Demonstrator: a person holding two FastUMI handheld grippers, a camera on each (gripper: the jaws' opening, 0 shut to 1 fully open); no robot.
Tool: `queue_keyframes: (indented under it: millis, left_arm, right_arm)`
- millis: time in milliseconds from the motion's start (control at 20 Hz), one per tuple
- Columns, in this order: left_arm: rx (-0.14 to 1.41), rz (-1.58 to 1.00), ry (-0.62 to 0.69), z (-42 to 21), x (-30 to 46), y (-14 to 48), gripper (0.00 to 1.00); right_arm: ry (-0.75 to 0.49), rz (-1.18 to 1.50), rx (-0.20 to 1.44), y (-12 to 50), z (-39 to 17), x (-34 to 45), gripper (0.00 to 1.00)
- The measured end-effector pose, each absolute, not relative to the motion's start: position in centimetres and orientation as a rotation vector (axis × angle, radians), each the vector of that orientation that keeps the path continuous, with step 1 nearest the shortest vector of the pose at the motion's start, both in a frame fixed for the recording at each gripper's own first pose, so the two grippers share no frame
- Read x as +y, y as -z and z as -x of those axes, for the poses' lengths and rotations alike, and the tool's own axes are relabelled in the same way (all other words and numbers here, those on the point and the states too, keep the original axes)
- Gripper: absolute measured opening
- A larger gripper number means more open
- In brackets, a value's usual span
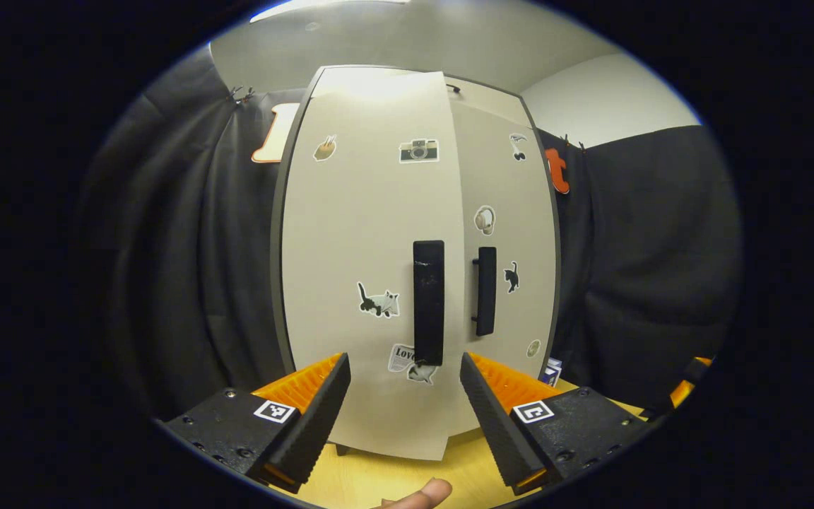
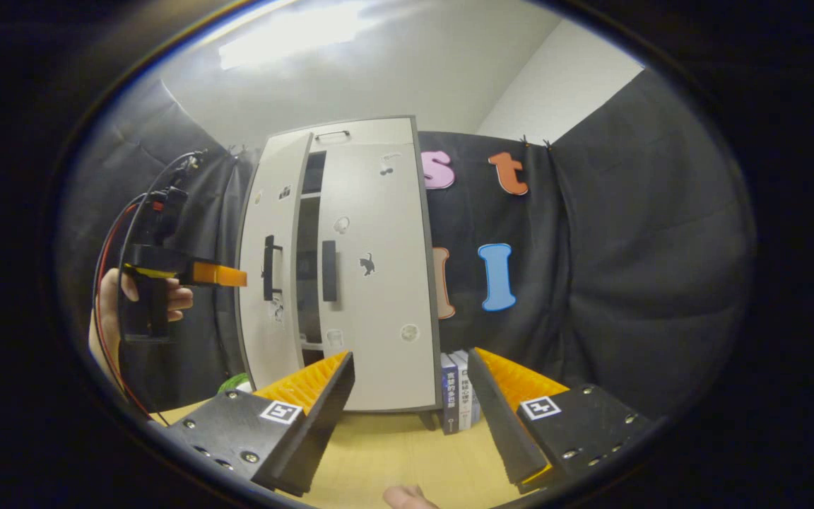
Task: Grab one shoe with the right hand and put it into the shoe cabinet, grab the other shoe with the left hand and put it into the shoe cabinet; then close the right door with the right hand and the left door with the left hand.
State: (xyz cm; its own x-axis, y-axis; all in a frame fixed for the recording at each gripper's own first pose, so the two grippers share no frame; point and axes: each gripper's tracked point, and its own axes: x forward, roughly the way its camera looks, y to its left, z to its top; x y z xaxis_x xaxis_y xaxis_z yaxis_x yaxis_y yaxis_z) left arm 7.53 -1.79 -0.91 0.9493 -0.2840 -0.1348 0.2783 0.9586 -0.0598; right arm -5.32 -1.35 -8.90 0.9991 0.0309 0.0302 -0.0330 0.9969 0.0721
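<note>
Two doors front the shoe cabinet (image 2: 350,268), and they are the task's thing at this point: the cabinet stands upright on the tabletop (image 2: 393,452) against the black cloth wall, with the right door (image 2: 379,276) lying flush against the frame while the left door (image 1: 372,268) stands ajar, leaving a dark gap between the two in the right gripper view. No shoe can be seen on the tabletop, so the shoes are likely inside already and the door closing is the step in hand, with the left door yet to be pushed home. The left hand-held gripper (image 1: 405,385) sits just in front of that door, its jaws spread apart and empty, lined up either side of the left door's handle (image 1: 428,302), a placement that suits a flat push on the panel. The right hand-held gripper (image 2: 410,385) hangs farther back, also spread and holding nothing, out of the left door's way. Both doors are flat, smooth, pale panels with dark edges, dotted with small stickers, and each carries a slim black vertical bar handle. The fingers' inner faces are ribbed. Several books (image 2: 458,396) stand upright beside the cabinet's right foot, and the tabletop looks like pale wood.
</note>
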Motion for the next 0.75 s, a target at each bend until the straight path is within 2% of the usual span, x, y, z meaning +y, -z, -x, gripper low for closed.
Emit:
queue_keyframes:
  millis: [50, 200, 250, 300, 400, 450, 500, 750]
  left_arm:
    - [0.146, 0.037, 0.276, -7.0, -1.6, 1.0, 0.96]
    - [0.146, 0.028, 0.235, -5.0, -0.8, 1.2, 0.96]
    - [0.142, 0.032, 0.228, -4.2, -0.6, 1.4, 0.93]
    - [0.138, 0.037, 0.23, -3.5, -0.6, 1.4, 0.96]
    - [0.131, 0.04, 0.238, -2.2, -0.5, 1.4, 0.96]
    - [0.125, 0.038, 0.239, -1.7, -0.4, 1.3, 0.93]
    - [0.121, 0.034, 0.235, -1.2, -0.2, 1.2, 0.96]
    - [0.078, 0.038, 0.22, 1.3, 0.6, -0.2, 0.96]
  right_arm:
    - [-0.036, -0.07, -0.028, 8.8, 5.2, -1.2, 0.96]
    - [-0.035, -0.067, -0.016, 8.6, 4.7, -0.9, 0.96]
    - [-0.036, -0.066, -0.008, 8.6, 4.3, -0.8, 0.96]
    - [-0.04, -0.062, -0.003, 8.5, 4.2, -0.6, 0.96]
    - [-0.048, -0.048, -0.002, 8.0, 3.8, -0.2, 0.96]
    - [-0.051, -0.039, -0.003, 7.8, 3.7, 0.0, 0.96]
    - [-0.052, -0.031, -0.002, 7.6, 3.5, 0.1, 0.96]
    - [-0.062, -0.011, -0.021, 5.5, 3.0, 0.9, 0.96]
